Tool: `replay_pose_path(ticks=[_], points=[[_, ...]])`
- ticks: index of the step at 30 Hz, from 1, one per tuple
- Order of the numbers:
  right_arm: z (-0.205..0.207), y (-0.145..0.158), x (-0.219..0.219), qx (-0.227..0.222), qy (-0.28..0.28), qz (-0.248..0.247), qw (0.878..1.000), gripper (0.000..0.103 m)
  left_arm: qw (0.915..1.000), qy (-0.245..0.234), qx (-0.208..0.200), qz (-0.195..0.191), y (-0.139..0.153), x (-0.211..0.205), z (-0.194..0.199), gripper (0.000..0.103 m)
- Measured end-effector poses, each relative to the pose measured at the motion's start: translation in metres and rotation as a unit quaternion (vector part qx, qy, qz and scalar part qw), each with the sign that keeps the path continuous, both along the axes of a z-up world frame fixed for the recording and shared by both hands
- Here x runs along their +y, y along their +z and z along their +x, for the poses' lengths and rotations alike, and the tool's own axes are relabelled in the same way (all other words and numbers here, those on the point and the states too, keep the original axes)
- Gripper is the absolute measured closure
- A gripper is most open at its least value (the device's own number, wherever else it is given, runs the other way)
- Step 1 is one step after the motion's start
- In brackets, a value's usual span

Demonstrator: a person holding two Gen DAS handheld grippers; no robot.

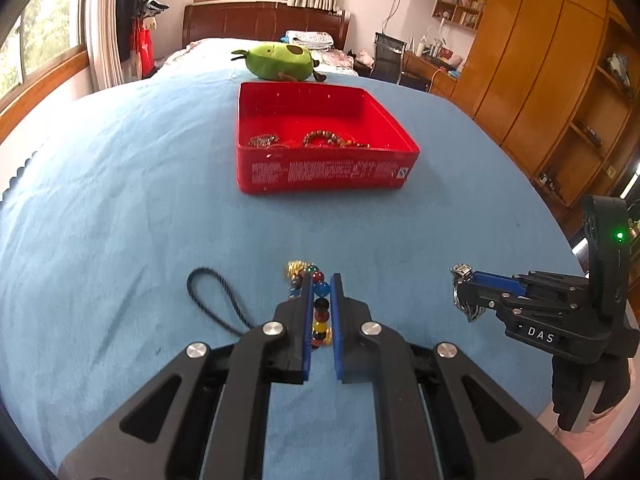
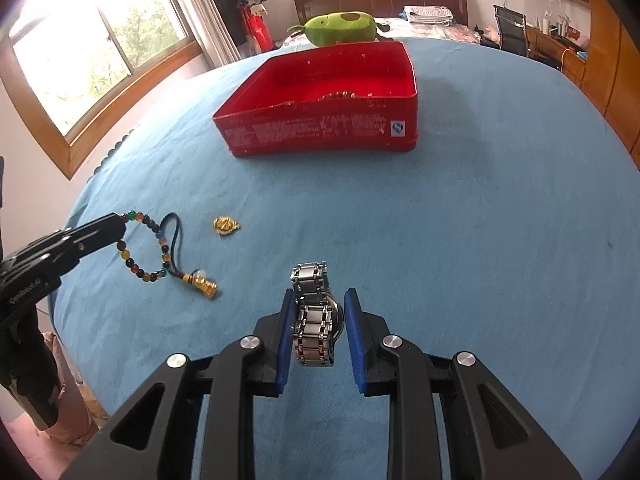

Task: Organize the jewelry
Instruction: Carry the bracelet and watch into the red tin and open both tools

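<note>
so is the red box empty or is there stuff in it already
Not empty. The open red box already holds a brown bead bracelet and another small beaded piece on its floor near the front wall.

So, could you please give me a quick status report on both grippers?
Left gripper shut on bead bracelet. Right gripper shut on steel watch. Red box ahead, path clear. Gold charm on the sheet.
</note>
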State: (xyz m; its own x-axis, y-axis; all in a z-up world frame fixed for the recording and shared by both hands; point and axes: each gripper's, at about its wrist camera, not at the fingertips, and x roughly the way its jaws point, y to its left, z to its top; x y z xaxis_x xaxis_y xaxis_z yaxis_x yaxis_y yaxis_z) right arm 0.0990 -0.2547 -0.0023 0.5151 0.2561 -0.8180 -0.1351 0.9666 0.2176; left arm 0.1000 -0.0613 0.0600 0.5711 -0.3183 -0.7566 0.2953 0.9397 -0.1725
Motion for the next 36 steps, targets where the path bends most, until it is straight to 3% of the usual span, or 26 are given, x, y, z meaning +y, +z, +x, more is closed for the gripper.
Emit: replay_pose_path(ticks=[12,21,25,30,36], points=[[0.046,0.035,-0.006,-0.029,-0.008,0.008,1.000,0.079,0.9998,0.002,-0.017,0.005,0.019,-0.008,0.041,0.097],[0.112,0.059,-0.012,-0.038,-0.024,0.024,0.999,0.079,0.9992,0.020,-0.033,0.006,0.045,-0.018,0.105,0.097],[0.141,0.063,-0.015,-0.038,-0.034,0.032,0.998,0.079,0.9985,0.030,-0.043,-0.015,0.053,-0.021,0.140,0.097],[0.180,0.056,-0.015,-0.044,-0.050,0.038,0.997,0.079,0.9967,0.047,-0.055,-0.038,0.046,-0.027,0.182,0.097],[0.225,0.027,-0.010,-0.027,-0.059,0.034,0.997,0.079,0.9980,0.047,-0.031,-0.027,0.011,-0.040,0.230,0.097]])
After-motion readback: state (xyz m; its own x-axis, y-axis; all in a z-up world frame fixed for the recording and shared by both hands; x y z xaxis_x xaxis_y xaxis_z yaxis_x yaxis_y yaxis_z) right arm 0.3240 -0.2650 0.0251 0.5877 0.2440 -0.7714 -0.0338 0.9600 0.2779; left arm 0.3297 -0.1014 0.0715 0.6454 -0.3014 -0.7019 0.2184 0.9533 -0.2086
